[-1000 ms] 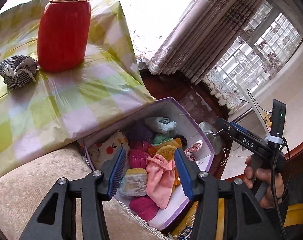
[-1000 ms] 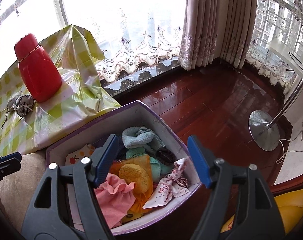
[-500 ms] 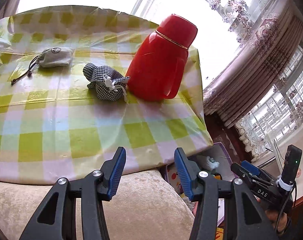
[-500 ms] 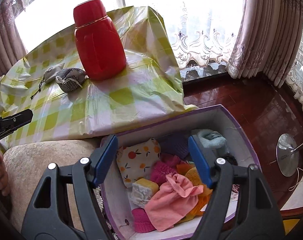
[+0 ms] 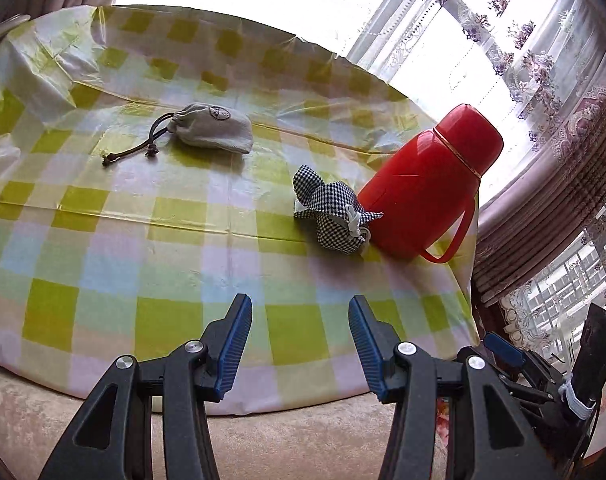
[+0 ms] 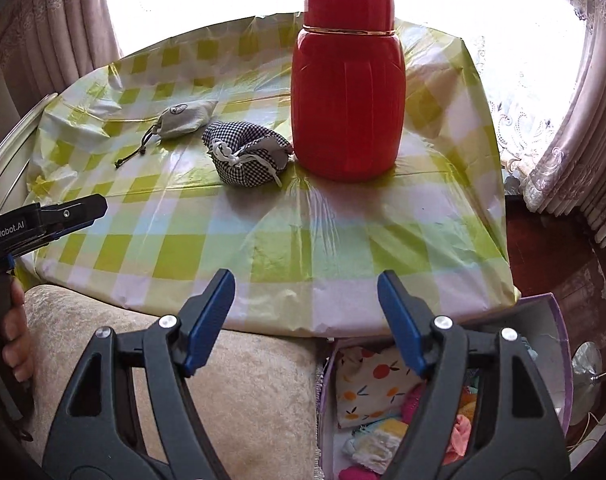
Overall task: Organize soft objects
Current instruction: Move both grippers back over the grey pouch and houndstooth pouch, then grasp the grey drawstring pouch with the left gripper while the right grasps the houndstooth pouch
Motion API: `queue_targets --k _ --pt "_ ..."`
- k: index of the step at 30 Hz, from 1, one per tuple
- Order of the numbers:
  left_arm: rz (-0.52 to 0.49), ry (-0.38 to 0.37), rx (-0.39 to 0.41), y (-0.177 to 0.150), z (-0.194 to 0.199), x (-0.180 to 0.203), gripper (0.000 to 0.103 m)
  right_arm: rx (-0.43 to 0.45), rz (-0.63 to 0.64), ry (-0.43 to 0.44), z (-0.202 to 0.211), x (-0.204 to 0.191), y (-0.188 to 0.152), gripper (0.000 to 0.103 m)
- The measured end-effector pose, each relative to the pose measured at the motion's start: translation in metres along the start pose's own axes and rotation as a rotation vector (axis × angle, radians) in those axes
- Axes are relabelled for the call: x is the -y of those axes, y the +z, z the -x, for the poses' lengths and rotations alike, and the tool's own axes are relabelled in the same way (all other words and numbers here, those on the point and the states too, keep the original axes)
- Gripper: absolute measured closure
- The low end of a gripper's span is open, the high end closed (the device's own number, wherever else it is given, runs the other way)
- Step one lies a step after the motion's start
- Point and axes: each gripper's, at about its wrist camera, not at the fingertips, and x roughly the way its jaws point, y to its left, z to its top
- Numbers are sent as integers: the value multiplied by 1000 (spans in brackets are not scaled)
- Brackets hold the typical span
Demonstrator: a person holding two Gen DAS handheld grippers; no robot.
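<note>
My left gripper [image 5: 301, 344] is spread, nothing between its pads, poised above the near edge of the checked tablecloth [image 5: 151, 248]. My right gripper [image 6: 306, 322] is spread wider and likewise bare, over the same edge where the cloth drops to a beige cushion [image 6: 239, 380]. Ahead lies bare cloth. Farther on, the checkered pouch [image 6: 245, 156] sits just beside the red flask [image 6: 347, 92]; the grey drawstring pouch [image 5: 213, 128] lies apart, farther left. Below the table's right corner stands the purple box [image 6: 559, 360] of soft things.
</note>
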Motion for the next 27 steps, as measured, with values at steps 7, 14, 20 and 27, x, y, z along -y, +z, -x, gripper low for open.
queue_targets --k 7,14,20,27 --pt "15 61 36 28 -6 -28 47 44 81 23 -28 -39 33 23" --pt "36 102 74 61 -15 -54 36 52 106 20 -72 -65 63 22" --pt "55 146 104 90 -28 -77 21 25 83 11 -112 -78 83 22" --pt "-45 167 84 133 -58 -89 15 -20 62 9 -147 -88 94 21"
